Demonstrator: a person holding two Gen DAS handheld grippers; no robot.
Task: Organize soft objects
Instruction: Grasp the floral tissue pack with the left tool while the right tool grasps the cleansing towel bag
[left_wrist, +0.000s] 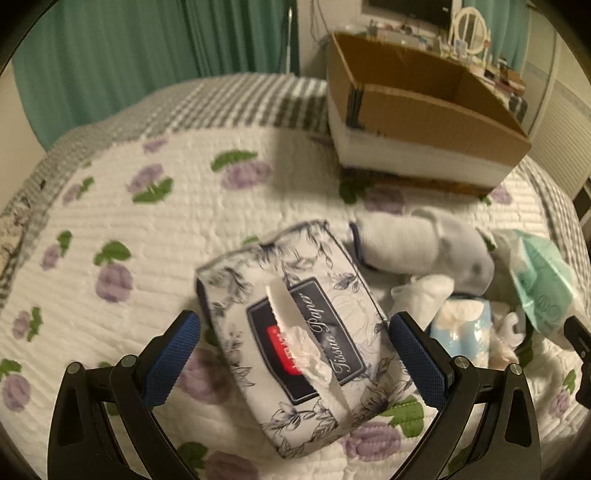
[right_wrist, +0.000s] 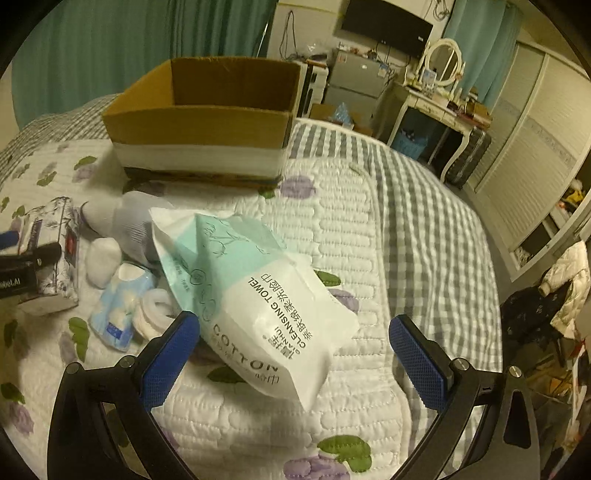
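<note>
Partly hidden: blue pack (left_wrist: 463, 332) behind fingers (left_wrist: 417, 354)

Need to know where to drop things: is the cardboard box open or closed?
Open: the cardboard box shows its bare inner walls with no lid over them.

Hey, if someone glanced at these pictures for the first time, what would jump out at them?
Probably the flowered tissue pack lying on the quilt between the open fingers of the left claw, a tissue poking from its slot. Next, the white and green towel bag in front of the open right claw. Behind both stands an open cardboard box on the bed.
</note>
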